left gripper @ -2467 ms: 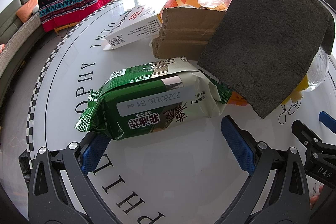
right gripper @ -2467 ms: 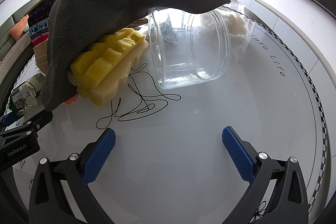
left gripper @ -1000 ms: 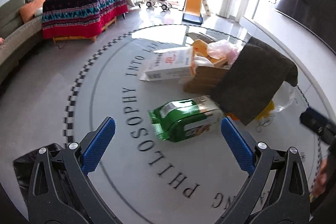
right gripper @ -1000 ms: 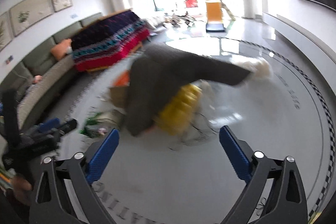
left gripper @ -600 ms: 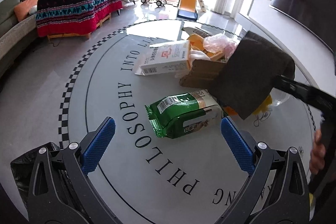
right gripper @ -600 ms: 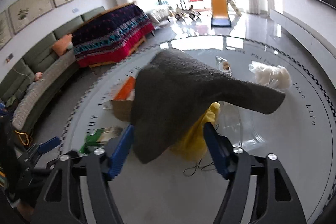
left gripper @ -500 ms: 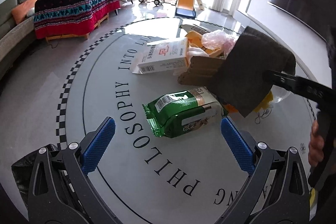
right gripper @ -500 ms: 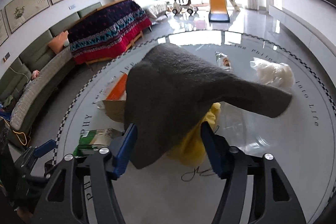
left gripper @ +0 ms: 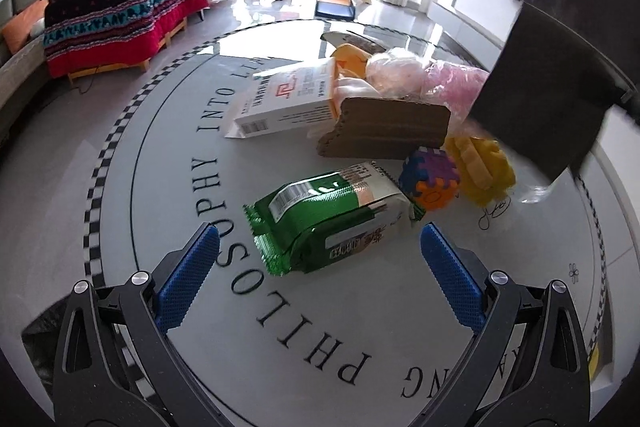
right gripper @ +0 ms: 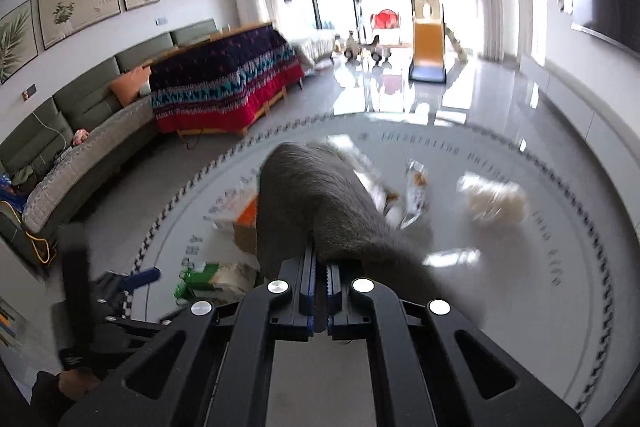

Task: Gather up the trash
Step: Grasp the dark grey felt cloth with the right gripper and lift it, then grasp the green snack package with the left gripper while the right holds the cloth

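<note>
My right gripper [right gripper: 319, 259] is shut on the edge of a dark grey felt cloth [right gripper: 316, 203], which hangs from it above the floor. In the left wrist view the same cloth [left gripper: 548, 99] hangs at the upper right, lifted off the pile. My left gripper [left gripper: 316, 259] is open just above a green and white snack packet [left gripper: 332, 215] that lies on the floor between its fingers' line, untouched. Behind the packet lie a brown cardboard piece [left gripper: 384, 133], a white carton [left gripper: 288, 99], a coloured foam cube [left gripper: 432, 179] and a yellow sponge [left gripper: 480, 167].
Pink and pale plastic bags [left gripper: 420, 79] lie behind the cardboard. A white fluffy wad [right gripper: 494, 203] sits apart on the round lettered floor [left gripper: 360, 327]. A black bag [left gripper: 44, 331] shows at the lower left. A sofa [right gripper: 80, 131] and a blanket-covered table [right gripper: 224, 87] stand beyond.
The right gripper closed on the grey cloth and lifted it off the pile, uncovering the foam cube and yellow sponge. The left gripper came slightly nearer the green packet.
</note>
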